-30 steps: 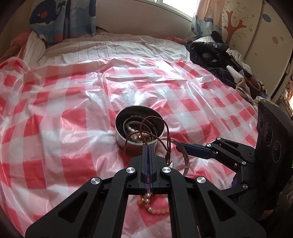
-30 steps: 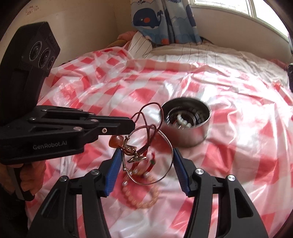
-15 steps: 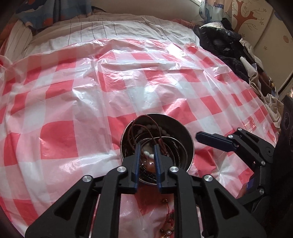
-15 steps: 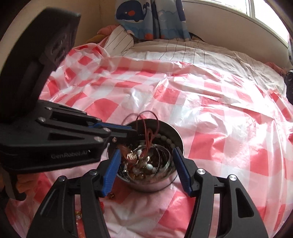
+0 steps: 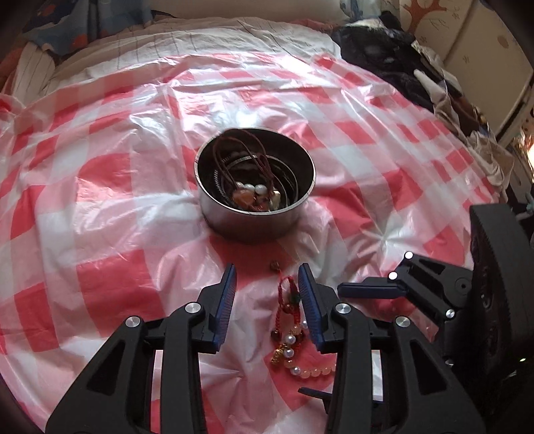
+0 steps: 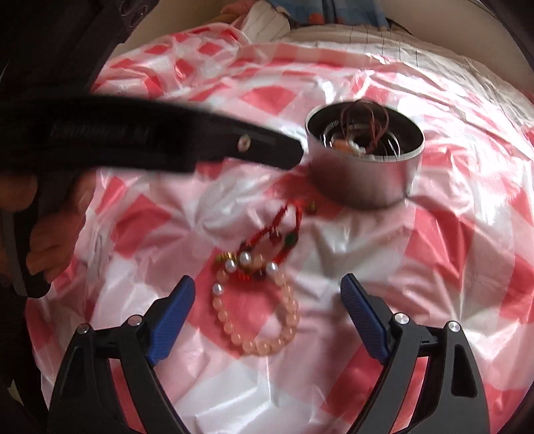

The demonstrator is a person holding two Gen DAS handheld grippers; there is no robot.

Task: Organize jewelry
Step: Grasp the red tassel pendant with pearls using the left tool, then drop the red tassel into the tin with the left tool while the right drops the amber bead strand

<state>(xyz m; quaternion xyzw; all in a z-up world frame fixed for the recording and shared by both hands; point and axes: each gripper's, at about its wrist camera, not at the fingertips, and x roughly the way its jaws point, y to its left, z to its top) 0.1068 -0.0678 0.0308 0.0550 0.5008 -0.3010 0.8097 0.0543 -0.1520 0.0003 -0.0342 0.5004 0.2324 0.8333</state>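
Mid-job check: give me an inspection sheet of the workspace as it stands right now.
Surface: red-and-white checked plastic sheet, wrinkled, spread over a bed.
Job's things: metal tin holding brown cord necklace, bangles and beads; pink bead bracelet and red cord bracelet lie outside it on the sheet.
Clutter: dark clothing pile at the bed edge.
Grippers: left tongs open, empty; right tongs open, empty.
Cables: nothing seen.
Surroundings: whale-print curtain, striped bedsheet.

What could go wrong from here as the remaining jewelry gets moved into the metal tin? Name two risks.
1. The red cord bracelet and the pink bead bracelet overlap, so lifting one may drag the other.
2. Brown cord loops rise above the metal tin's rim and could snag a gripper.
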